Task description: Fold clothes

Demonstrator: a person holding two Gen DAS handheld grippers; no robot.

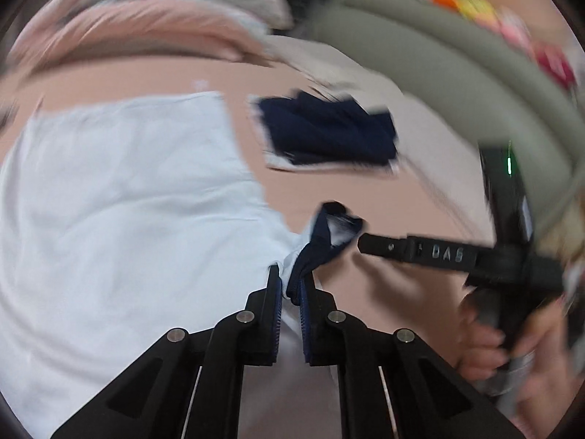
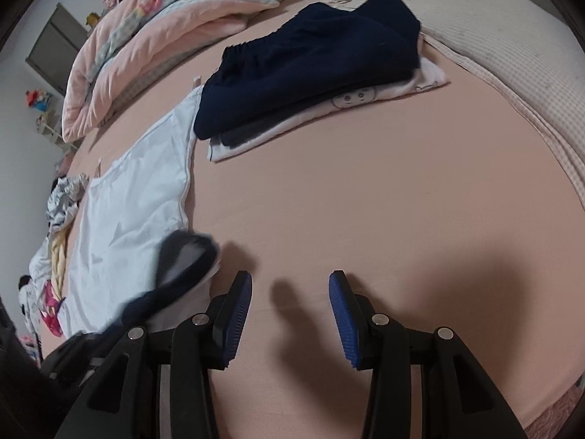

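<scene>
w/ the left gripper (image 1: 290,285) pinched on only the navy-trimmed sleeve (image 1: 321,241) of the white shirt (image 1: 128,201) and the right gripper (image 2: 290,307) spread over bare sheet (image 2: 365,201), the cuff could've been slipped & the fold skewed.

A pink-sheeted bed (image 2: 365,190) fills the view. A pale wall (image 2: 22,109) carries a grey cabinet (image 2: 55,51). Toys (image 2: 36,100) sit on a shelf below.

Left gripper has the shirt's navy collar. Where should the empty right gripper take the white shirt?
Judging from the layout: the straight side hem of the white shirt, approached from the bare sheet. That edge lies flat and exposed, so the open right gripper can likely slide onto it, away from the left gripper.
</scene>
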